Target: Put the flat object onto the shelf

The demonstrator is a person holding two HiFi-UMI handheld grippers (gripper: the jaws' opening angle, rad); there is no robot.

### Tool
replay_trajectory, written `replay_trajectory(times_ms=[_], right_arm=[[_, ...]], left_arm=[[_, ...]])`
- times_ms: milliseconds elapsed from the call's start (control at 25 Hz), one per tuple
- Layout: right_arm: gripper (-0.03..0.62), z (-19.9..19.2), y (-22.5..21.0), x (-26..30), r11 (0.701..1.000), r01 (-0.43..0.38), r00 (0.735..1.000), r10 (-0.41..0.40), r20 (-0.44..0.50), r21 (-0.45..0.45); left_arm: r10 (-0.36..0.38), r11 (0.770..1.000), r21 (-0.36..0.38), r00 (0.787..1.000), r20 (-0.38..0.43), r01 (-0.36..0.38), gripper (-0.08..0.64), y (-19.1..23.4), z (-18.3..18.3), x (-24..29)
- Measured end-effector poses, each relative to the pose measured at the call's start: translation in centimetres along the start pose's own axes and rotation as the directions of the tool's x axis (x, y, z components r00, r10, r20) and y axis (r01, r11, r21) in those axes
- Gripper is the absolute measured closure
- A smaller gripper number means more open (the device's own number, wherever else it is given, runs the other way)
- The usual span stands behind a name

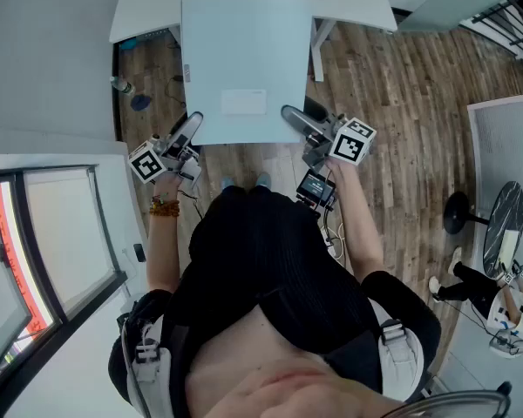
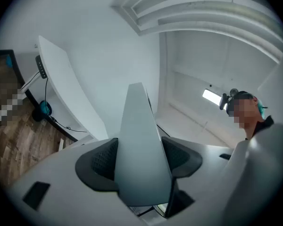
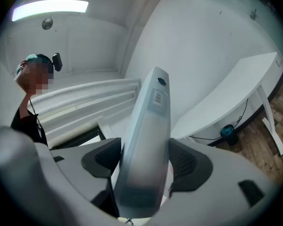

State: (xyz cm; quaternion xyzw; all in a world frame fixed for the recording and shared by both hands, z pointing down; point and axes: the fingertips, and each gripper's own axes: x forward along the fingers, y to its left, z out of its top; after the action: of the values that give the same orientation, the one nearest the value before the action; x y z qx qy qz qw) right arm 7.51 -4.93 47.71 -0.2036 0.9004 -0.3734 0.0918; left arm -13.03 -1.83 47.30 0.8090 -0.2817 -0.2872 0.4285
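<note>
Board (image 1: 244,59), flat and pale blue-grey, hangs between my two claws above the wood floor (image 1: 401,77), and in the head view it is held out in front of me. Its broad face points up at the camera, with a small pale label (image 1: 244,101) near the edge closest to me.

My left claw (image 1: 190,129) has the board's left side near that edge. In the left gripper view the board stands edge-on between the dark ribbed pads (image 2: 103,160) and fills the whole gap between them, so the claw is clamped on it with the jaws spread wide.

My right claw (image 1: 295,118) has the opposite side. In the right gripper view the board's thin edge, which carries a small sticker (image 3: 158,98) and a round hole (image 3: 161,81), runs up from between the pads (image 3: 185,161). Both pads sit against it, so this claw is clamped on the board too.

The marker cubes show just behind each claw, the left one (image 1: 148,162) by my wrist with the bracelet and the right one (image 1: 353,140) over my right hand.

A white counter (image 1: 148,7) stands beyond the board's far edge, with part of it hidden behind the board. A teal thing (image 3: 228,132) with a cable lies on the floor under it.
</note>
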Motion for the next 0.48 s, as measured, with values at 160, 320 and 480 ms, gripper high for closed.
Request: replay_trajectory(times_ms=[160, 320, 480], right_arm=[[0.299, 0.0, -0.09, -0.09, 1.0, -0.014, 1.0, 0.014, 0.004, 0.013], [0.299, -0.03, -0.14, -0.06, 1.0, -0.025, 1.0, 0.025, -0.001, 0.013], [0.299, 0.12, -0.04, 0.03, 0.999, -0.029, 1.0, 0.029, 0.009, 0.014]], left_arm=[[0.001, 0.999, -0.033, 1.0, 0.006, -0.001, 0.278, 0.53, -0.81, -0.31], [0.0, 1.0, -0.027, 1.0, 0.018, 0.0, 0.278, 0.49, -0.99, -0.51], [-0.005, 1.0, -0.023, 1.0, 0.03, 0.006, 0.278, 0.23, -0.75, -0.38]])
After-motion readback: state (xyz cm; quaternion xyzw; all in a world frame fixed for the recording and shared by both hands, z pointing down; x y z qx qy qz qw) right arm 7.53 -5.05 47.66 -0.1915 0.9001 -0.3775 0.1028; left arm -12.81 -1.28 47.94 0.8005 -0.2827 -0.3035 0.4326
